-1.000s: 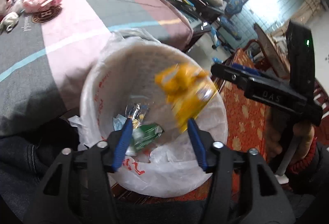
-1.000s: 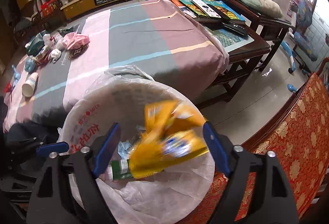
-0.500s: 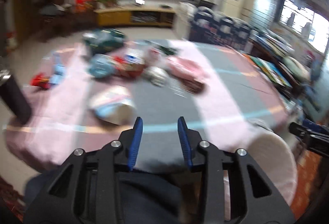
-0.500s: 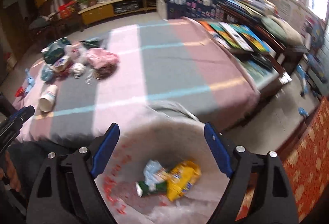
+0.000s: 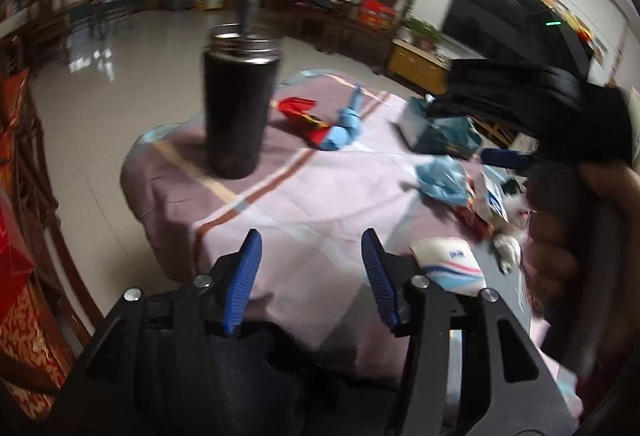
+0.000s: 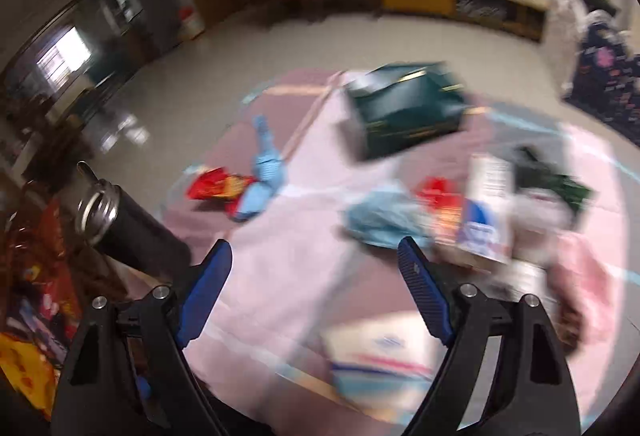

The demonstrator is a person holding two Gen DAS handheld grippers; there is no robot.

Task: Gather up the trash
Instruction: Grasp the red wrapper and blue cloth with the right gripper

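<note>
Trash lies on the pink striped tablecloth [image 5: 304, 196]: a red snack wrapper [image 5: 302, 116] [image 6: 216, 188], a crumpled blue piece [image 5: 344, 128] [image 6: 264, 172], a light blue bag [image 5: 442, 178] [image 6: 384, 220], a white-and-blue carton [image 6: 484, 212] and a paper cup [image 5: 452, 268] [image 6: 372, 356] on its side. My left gripper [image 5: 310, 276] hovers over the table's near edge, jaws opening, nothing between them; the cup lies just right of it. My right gripper [image 6: 316, 292] is open wide and still spreading, empty, above the cloth. The bin is out of view.
A tall black tumbler [image 5: 236, 108] [image 6: 132, 232] stands near the table's left corner. A teal box [image 5: 436, 132] [image 6: 404, 116] sits at the far side. A hand [image 5: 560, 244] holds the right tool at the right of the left wrist view. Pink cloth [image 6: 580, 276] lies at the right.
Both views swung from the white lined bin to the table's littered left end. The yellow packet dropped from the right gripper into the bin. The left jaws narrowed, then widened.
</note>
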